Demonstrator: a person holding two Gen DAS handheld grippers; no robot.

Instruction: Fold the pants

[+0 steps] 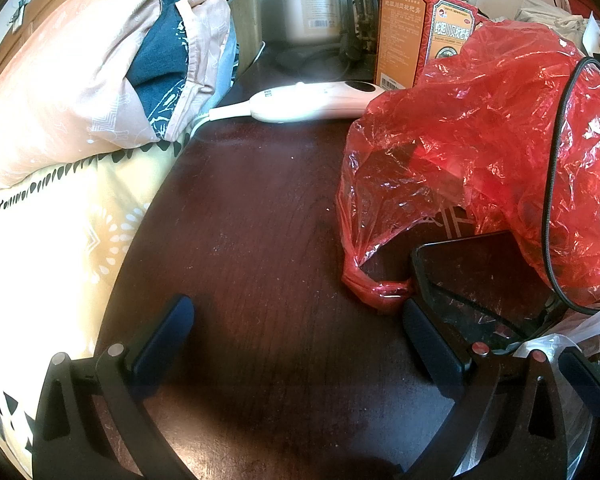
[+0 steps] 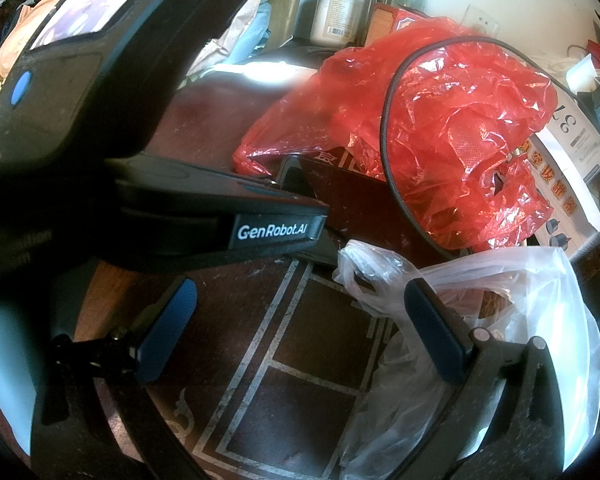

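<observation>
No pants show in either view. My left gripper [image 1: 296, 340] is open and empty, low over a dark wooden table [image 1: 252, 240]. My right gripper [image 2: 300, 328] is open and empty over the same table [image 2: 308, 360], where it has pale inlaid lines. The body of the left gripper [image 2: 140, 128], marked GenRobot.AI, fills the upper left of the right wrist view, close beside my right gripper.
A red plastic bag [image 1: 480, 152] [image 2: 440, 120] lies on the right with a black cable [image 1: 556, 152] over it. A dark phone [image 1: 488, 280] lies under its edge. A clear plastic bag [image 2: 500, 320] touches my right fingers. Bedding and pillows [image 1: 60, 100] lie left. A white handheld device [image 1: 312, 100], an orange box [image 1: 416, 32] and a jar [image 1: 312, 4] stand behind.
</observation>
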